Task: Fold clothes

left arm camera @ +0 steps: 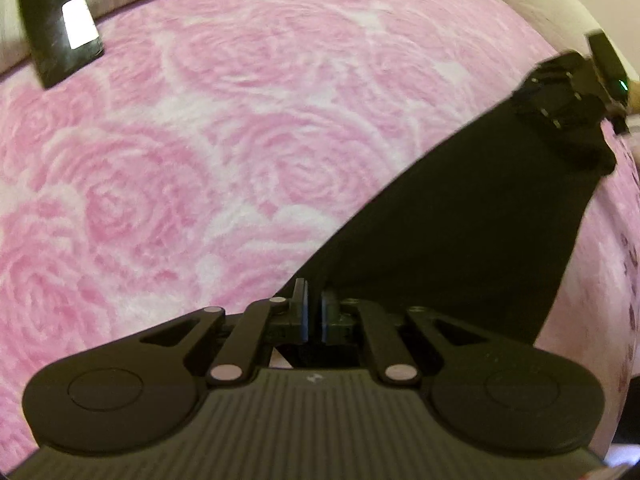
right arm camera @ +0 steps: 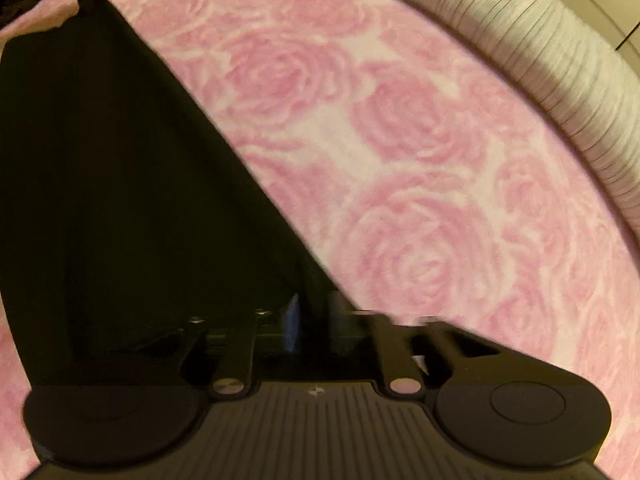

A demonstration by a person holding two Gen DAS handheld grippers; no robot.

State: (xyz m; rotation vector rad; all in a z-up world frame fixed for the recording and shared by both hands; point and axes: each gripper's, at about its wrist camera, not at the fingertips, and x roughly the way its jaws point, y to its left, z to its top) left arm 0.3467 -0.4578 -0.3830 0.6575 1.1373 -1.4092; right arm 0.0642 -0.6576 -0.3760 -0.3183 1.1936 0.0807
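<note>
While black garment is stretched over pink rose-pattern blanket, left gripper is noted pinched nearly shut on near-left corner. Right gripper is seen at far-right corner; jaws part-closed over cloth, grip unconfirmed through blur. Long axis is judged to run between grippers.

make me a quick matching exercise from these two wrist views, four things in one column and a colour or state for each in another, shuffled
Things:
1. blanket
2. garment
3. left tongs
4. phone

Descriptions:
A. black cloth stretched between both tongs
B. lying at the far edge of the bed with a bright patch on it
C. pink with a rose pattern
D. shut on a corner of cloth

Pairs: 1-C, 2-A, 3-D, 4-B
</note>
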